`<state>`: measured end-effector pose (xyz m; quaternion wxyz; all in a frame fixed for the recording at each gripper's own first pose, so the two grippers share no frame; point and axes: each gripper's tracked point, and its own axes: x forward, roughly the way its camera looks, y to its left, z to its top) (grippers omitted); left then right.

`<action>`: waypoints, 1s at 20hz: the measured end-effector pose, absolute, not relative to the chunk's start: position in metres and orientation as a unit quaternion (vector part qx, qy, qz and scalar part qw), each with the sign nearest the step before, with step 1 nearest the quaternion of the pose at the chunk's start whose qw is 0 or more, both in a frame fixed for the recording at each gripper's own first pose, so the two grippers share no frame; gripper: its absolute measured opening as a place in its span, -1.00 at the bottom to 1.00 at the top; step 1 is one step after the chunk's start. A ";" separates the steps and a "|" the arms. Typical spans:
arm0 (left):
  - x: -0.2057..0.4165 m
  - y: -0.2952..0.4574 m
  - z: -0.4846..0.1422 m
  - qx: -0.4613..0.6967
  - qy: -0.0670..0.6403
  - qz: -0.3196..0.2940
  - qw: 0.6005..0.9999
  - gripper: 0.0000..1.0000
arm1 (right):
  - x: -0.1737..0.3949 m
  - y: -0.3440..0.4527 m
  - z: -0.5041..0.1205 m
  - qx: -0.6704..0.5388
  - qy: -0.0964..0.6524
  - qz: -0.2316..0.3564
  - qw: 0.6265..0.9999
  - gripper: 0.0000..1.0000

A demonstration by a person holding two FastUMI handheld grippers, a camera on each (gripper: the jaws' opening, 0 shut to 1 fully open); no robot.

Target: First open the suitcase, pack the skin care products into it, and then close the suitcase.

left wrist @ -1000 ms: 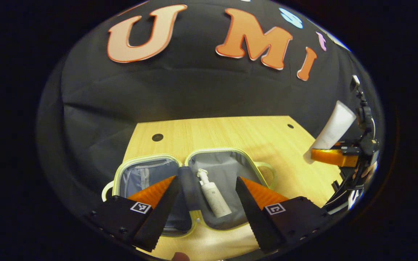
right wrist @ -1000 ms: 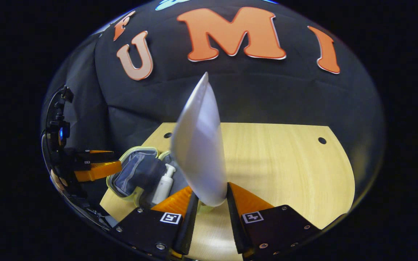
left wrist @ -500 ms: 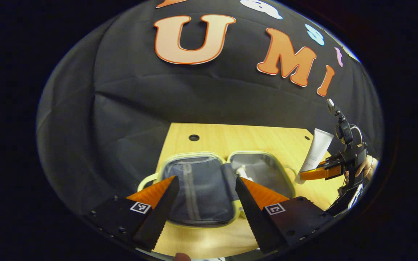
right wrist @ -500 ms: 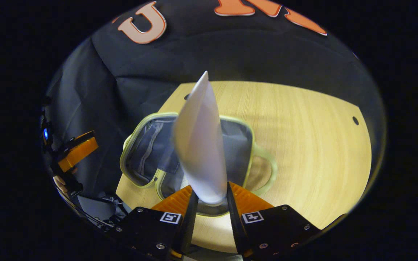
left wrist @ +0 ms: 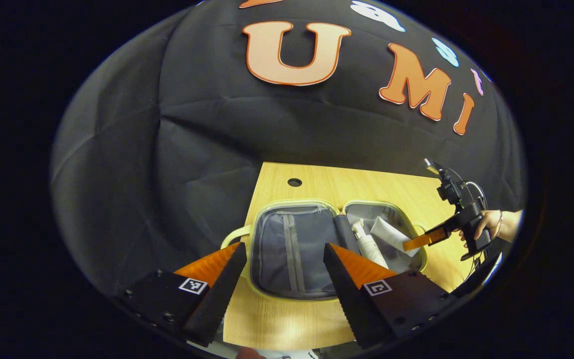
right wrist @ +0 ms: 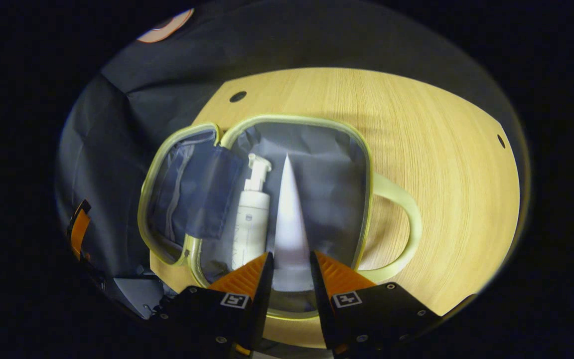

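Right claw (right wrist: pixel 287 271) is clenched on the white plastic squeeze tube (right wrist: pixel 289 224) at lower centre, over the open pale-green suitcase (right wrist: pixel 366 164) (grey lining), beside the white pump bottle (right wrist: pixel 249 219). Left claw (left wrist: pixel 283 279) hangs released above the light wooden table (left wrist: pixel 287 319).

Dim booth, warm light from overhead. Brightest on the pale wood counter (right wrist: pixel 431 129), with a soft sheen at its far right side in the right gripper view. Soft shadow under the suitcase (right wrist: pixel 287 199) handle. Strong fisheye bending; counter edges curved, corners darkened. White tube (right wrist: pixel 289 224) slightly soft close to the lens, no sharp detail. Cloth wall folds faintly lit, low contrast. No hard glare.
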<state>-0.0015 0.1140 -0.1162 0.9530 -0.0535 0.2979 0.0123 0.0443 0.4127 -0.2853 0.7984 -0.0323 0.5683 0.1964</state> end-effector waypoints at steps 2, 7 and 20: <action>-0.004 0.120 -0.125 -0.060 0.305 0.021 0.950 0.96 | 0.043 0.412 -0.297 -0.032 0.574 0.194 0.795 -0.14; -0.009 0.127 -0.130 -0.063 0.305 0.028 0.950 0.96 | 0.039 0.421 -0.297 -0.024 0.566 0.200 0.799 0.04; -0.004 0.184 -0.140 -0.087 0.273 0.066 0.956 0.95 | 0.026 0.443 -0.200 0.033 0.439 0.247 0.863 0.92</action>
